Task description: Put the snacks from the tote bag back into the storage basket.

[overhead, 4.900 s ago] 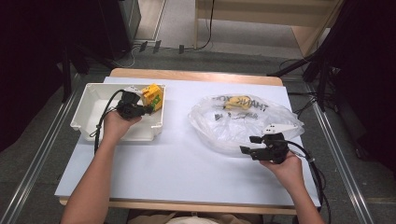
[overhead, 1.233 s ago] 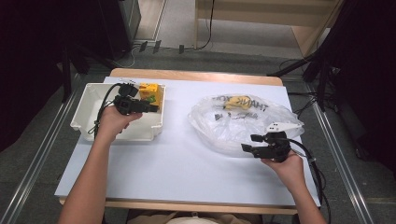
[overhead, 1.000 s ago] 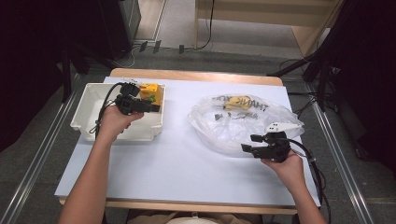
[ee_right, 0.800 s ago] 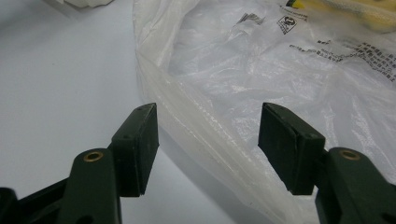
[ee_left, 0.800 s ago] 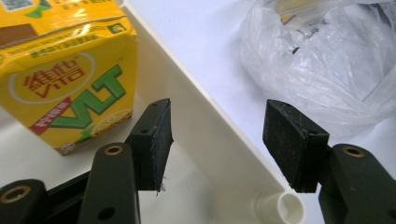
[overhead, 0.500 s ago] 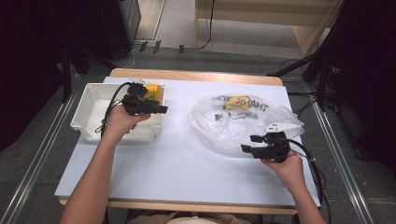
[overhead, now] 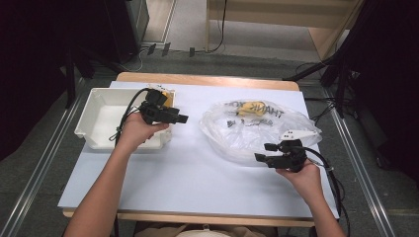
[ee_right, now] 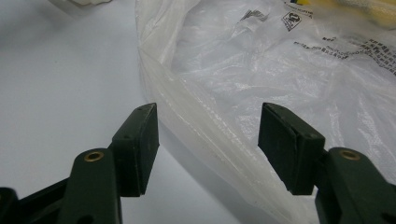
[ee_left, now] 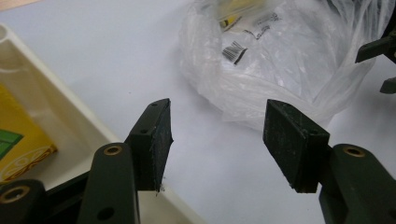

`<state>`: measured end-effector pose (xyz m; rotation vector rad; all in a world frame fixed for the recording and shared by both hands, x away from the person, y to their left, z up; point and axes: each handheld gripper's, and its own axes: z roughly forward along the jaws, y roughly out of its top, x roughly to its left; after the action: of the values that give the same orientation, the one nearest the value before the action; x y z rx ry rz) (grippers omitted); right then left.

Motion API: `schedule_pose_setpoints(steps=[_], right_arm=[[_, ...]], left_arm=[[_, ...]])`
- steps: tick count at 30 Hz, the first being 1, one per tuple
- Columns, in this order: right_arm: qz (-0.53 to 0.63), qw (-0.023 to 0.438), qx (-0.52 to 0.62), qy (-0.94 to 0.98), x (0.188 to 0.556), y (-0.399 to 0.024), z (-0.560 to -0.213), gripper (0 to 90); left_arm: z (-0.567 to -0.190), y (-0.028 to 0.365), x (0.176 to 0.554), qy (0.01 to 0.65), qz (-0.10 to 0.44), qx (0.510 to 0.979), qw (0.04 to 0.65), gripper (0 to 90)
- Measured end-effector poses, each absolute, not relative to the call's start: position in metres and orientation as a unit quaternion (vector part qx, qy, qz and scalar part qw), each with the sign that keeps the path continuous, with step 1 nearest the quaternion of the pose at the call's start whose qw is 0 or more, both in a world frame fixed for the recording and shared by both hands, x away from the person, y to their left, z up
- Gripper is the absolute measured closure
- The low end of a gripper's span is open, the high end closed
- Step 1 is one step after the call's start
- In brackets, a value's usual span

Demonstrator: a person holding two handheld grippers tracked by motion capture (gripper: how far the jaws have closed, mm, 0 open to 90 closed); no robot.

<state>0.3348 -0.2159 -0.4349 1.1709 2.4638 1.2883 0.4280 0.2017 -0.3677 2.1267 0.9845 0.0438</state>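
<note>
Left hand-held gripper (overhead: 184, 119) wide open, empty, at the bin's (overhead: 101, 121) right rim heading bagward; yellow box (ee_left: 18, 140) in bin at desk's left edge; right hand-held gripper (overhead: 258, 157) gapes at bag (overhead: 247, 133) edge; next, likely another pick from bag.

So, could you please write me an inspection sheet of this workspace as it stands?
Surface: white table, wood edge, bare between tray and bag.
Job's things: white tray at left, yellow packet inside; clear plastic bag at right with a yellow item.
Clutter: nothing seen.
Grippers: left gripper open, over the tray's right rim; right gripper open at the bag's near edge.
Cables: one trails from each gripper; more on the floor.
Surroundings: grey floor, dark stands, wooden furniture behind.
</note>
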Motion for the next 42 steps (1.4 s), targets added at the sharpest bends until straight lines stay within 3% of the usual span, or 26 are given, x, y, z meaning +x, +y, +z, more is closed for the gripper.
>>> schedule_pose_setpoints(steps=[42], right_arm=[[0.427,0.061,0.383,0.817,0.334,-0.215,-0.435,39.1]], left_arm=[[-0.4,0.109,0.391,0.296,-0.006,0.882,0.366,43.3]])
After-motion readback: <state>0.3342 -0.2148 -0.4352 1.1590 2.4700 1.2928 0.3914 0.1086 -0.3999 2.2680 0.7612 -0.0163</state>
